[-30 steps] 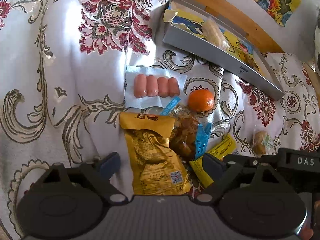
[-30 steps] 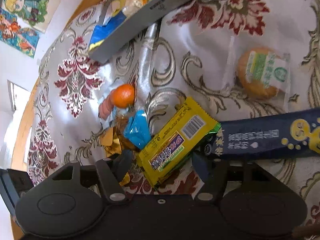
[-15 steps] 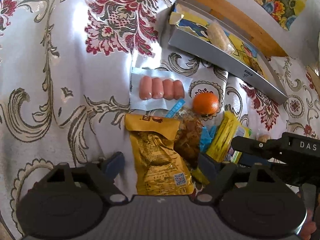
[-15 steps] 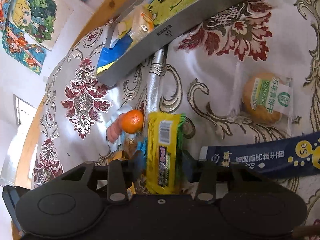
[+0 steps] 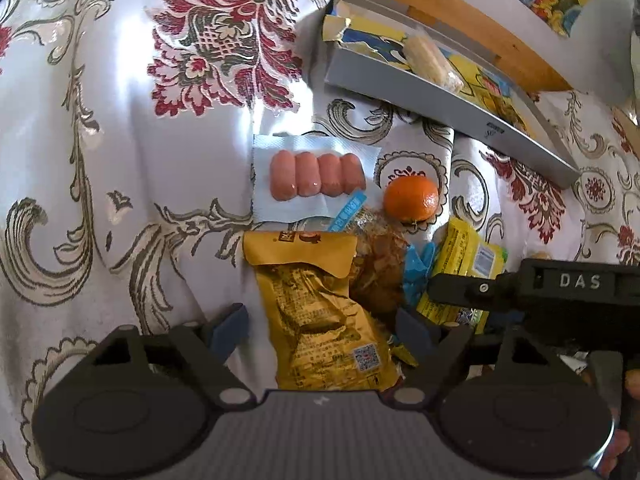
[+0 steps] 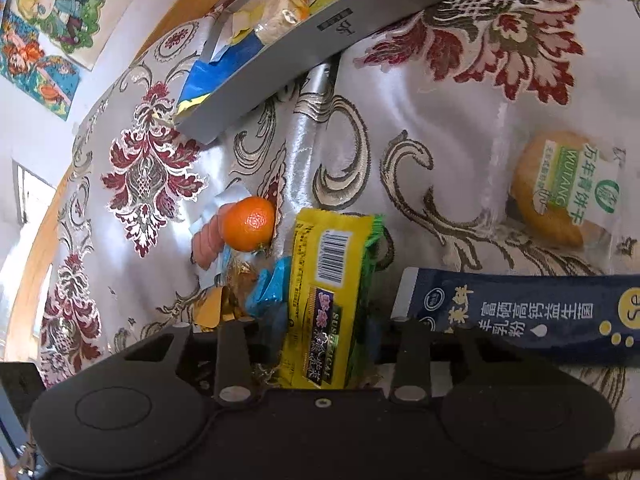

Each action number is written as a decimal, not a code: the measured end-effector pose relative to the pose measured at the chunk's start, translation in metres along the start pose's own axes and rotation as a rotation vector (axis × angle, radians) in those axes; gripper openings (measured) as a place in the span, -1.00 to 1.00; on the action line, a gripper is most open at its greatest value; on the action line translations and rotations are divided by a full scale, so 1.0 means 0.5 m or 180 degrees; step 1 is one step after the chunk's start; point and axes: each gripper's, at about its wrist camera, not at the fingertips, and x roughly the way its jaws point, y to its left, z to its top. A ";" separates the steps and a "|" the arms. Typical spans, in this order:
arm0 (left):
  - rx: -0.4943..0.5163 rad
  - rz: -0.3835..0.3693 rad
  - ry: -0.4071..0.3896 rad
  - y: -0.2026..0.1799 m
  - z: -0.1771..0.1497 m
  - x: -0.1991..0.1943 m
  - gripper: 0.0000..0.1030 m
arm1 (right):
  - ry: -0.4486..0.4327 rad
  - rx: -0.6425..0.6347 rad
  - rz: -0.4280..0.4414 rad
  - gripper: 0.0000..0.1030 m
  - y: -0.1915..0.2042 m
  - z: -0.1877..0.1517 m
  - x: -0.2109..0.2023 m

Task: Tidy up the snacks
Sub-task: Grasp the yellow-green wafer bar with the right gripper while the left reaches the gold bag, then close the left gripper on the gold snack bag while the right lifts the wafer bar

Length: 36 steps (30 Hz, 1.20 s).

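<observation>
Gold-foil snack bag (image 5: 320, 304) lies low centre between the spread fingers of the left gripper (image 5: 320, 326) in its wrist view, while the right wrist view shows the right gripper (image 6: 326, 332) clamped on a yellow snack bar (image 6: 326, 292) at lower centre, below a grey tray (image 6: 280, 68).

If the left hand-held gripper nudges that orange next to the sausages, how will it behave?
The orange is round and rests free on the slick, wrinkled tablecloth, so it would probably roll rather than slide. Its firm rind looks unlikely to crush, and the brown snack bag beside it may stop it.
</observation>
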 end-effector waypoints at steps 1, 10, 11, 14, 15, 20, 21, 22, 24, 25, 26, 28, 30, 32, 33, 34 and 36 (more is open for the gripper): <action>0.0029 0.0009 0.0007 0.000 0.000 0.000 0.62 | -0.0009 0.0020 0.0008 -0.30 0.000 -0.001 -0.002; 0.0156 0.0147 -0.0003 -0.004 -0.001 -0.005 0.11 | -0.0068 -0.0262 -0.0002 -0.72 0.034 -0.012 -0.016; 0.0105 0.0129 -0.0010 0.000 -0.001 -0.008 0.05 | -0.0070 -0.0284 -0.0005 -0.72 0.035 -0.013 -0.016; -0.0053 0.0081 -0.0047 0.012 0.000 -0.017 -0.07 | -0.0089 -0.0411 -0.0063 -0.73 0.044 -0.016 -0.018; -0.0040 0.0092 -0.0042 0.011 -0.001 -0.018 -0.09 | -0.0107 -0.0476 -0.0087 -0.73 0.050 -0.018 -0.020; -0.0020 0.0093 -0.0053 -0.003 -0.007 -0.031 -0.17 | -0.0147 -0.0768 -0.0104 -0.79 0.078 -0.032 -0.030; -0.0045 0.0068 -0.0061 -0.006 -0.010 -0.037 -0.17 | -0.0155 -0.0831 -0.0103 -0.79 0.084 -0.035 -0.031; -0.0063 0.0053 -0.0068 -0.009 -0.012 -0.042 -0.17 | -0.0171 -0.0910 -0.0126 -0.79 0.090 -0.039 -0.034; -0.0068 0.0042 -0.0115 -0.018 -0.017 -0.055 -0.18 | -0.0208 -0.1031 -0.0171 -0.80 0.099 -0.045 -0.040; -0.0048 0.0045 -0.0153 -0.024 -0.020 -0.062 -0.18 | -0.0242 -0.1087 -0.0187 -0.80 0.103 -0.048 -0.046; -0.0018 0.0049 -0.0197 -0.030 -0.022 -0.070 -0.18 | -0.0273 -0.1126 -0.0200 -0.80 0.105 -0.049 -0.051; 0.0043 0.0047 -0.0296 -0.039 -0.024 -0.086 -0.18 | -0.0354 -0.1197 -0.0212 -0.80 0.110 -0.053 -0.065; 0.0106 0.0027 -0.0439 -0.049 -0.025 -0.102 -0.18 | -0.0457 -0.1256 -0.0195 -0.80 0.115 -0.054 -0.086; 0.0153 -0.0018 -0.0602 -0.057 -0.024 -0.117 -0.18 | -0.0584 -0.1336 -0.0197 -0.80 0.121 -0.056 -0.109; 0.0156 -0.0043 -0.0676 -0.060 -0.024 -0.124 -0.18 | -0.0651 -0.1380 -0.0204 -0.80 0.125 -0.056 -0.118; 0.0151 -0.0069 -0.0736 -0.063 -0.024 -0.129 -0.18 | -0.0735 -0.1427 -0.0206 -0.80 0.128 -0.057 -0.131; 0.0127 -0.0104 -0.0851 -0.068 -0.021 -0.140 -0.18 | -0.0856 -0.1484 -0.0198 -0.80 0.131 -0.056 -0.149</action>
